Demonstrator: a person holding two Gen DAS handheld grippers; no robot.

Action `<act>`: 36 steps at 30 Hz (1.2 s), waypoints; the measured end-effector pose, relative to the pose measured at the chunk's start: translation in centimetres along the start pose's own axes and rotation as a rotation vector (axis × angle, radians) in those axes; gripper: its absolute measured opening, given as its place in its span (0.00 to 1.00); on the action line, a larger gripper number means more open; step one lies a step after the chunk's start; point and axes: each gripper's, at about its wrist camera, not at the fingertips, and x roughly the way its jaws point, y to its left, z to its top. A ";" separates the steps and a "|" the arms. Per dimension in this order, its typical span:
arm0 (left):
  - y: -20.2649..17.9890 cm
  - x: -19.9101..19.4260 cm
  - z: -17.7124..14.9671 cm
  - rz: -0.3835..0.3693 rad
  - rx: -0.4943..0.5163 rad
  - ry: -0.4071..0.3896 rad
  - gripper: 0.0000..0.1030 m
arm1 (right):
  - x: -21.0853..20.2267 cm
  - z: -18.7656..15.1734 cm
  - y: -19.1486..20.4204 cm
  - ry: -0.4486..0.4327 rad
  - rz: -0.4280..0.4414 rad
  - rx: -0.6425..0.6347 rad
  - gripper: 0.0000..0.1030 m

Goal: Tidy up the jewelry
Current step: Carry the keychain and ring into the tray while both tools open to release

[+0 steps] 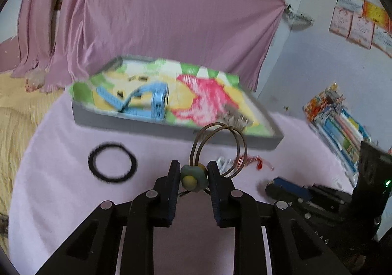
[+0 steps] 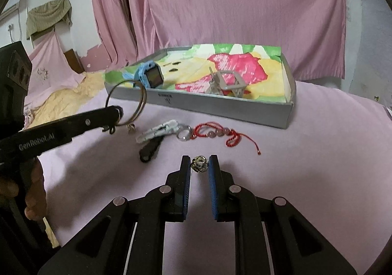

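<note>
Now the left tongs (image 1: 194, 169) pinch the bangle (image 1: 218, 147) by its green charm above the desk (image 2: 318, 142) short of the tray (image 2: 289, 113), so carry it level over the near wall, while the right tongs (image 2: 200, 163) stand spread around a bead (image 2: 200, 164).

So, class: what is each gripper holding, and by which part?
Left gripper grips the bangle by its flower charm. Right gripper brackets a bead; grip unclear.
</note>
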 end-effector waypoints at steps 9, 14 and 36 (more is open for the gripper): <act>-0.8 2.2 4.6 -0.005 -0.021 -0.061 0.21 | -0.6 4.8 -2.3 -0.109 -0.058 -0.008 0.13; -1.1 5.8 6.3 0.024 -0.015 -0.002 0.21 | 1.7 7.3 -4.8 -0.074 -0.084 0.018 0.13; -1.9 10.9 6.0 0.133 0.041 0.160 0.22 | 8.8 8.8 -6.0 0.128 -0.081 -0.015 0.14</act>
